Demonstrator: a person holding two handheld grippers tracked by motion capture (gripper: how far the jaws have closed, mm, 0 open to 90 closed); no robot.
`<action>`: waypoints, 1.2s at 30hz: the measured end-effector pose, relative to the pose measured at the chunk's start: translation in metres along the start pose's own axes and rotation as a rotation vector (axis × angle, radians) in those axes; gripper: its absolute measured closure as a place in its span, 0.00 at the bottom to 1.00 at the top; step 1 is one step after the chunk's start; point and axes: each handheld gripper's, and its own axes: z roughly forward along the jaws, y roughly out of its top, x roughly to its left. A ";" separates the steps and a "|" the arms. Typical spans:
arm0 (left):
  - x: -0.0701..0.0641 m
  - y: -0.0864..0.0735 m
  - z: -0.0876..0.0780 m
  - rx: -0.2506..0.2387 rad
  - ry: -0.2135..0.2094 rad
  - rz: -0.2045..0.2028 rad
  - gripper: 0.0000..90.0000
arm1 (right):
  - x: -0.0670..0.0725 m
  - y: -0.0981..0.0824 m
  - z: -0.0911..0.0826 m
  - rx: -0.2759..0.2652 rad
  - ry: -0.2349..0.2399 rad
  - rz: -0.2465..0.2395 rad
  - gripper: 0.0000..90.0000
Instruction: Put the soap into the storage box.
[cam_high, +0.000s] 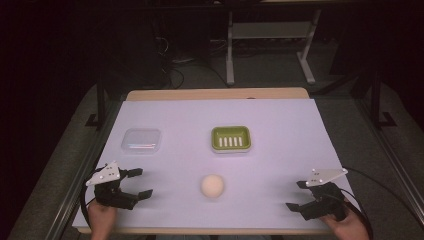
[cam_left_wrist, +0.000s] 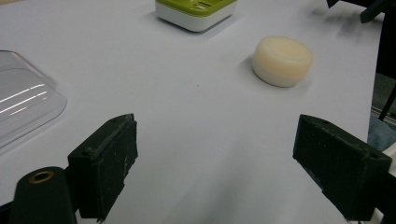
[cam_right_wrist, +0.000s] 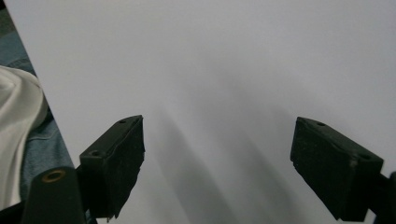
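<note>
High view: the table (cam_high: 280, 150), covered in a white sheet, takes up the middle of the frame. At lower left a hand holds the left gripper (cam_high: 141, 183), jaws spread wide apart with nothing between them, pointing toward frame centre. At lower right the other hand holds the right gripper (cam_high: 297, 195), jaws likewise wide apart and empty, pointing left toward centre. A green soap dish (cam_high: 230, 138) with a slotted insert sits just above centre. A clear lid (cam_high: 142, 139) lies at centre left, level with the dish and well apart from it. The soap (cam_high: 212, 186), a round cream bar, lies on the sheet below centre, between the two grippers, nearer the lower edge than the dish, touching neither gripper.

Left gripper view: both black jaws rise from the bottom corners, wide apart over bare sheet. The soap (cam_left_wrist: 282, 60) sits at upper right, clear of the jaws; the dish (cam_left_wrist: 196, 13) is cut off by the top edge; the lid (cam_left_wrist: 25, 100) is at the left edge.

Right gripper view: jaws wide apart above bare sheet, nothing held. Blue and white cloth shows at the left edge.
</note>
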 end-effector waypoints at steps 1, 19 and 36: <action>0.000 -0.001 0.000 -0.008 0.001 -0.008 0.15 | 0.001 0.003 0.000 -0.001 0.009 -0.006 0.17; 0.002 -0.002 -0.007 -0.029 0.021 -0.018 0.15 | 0.021 0.057 0.022 0.054 0.092 -0.100 0.17; 0.003 -0.003 -0.007 -0.039 0.029 -0.038 0.15 | 0.035 0.102 0.040 0.086 0.136 -0.199 0.17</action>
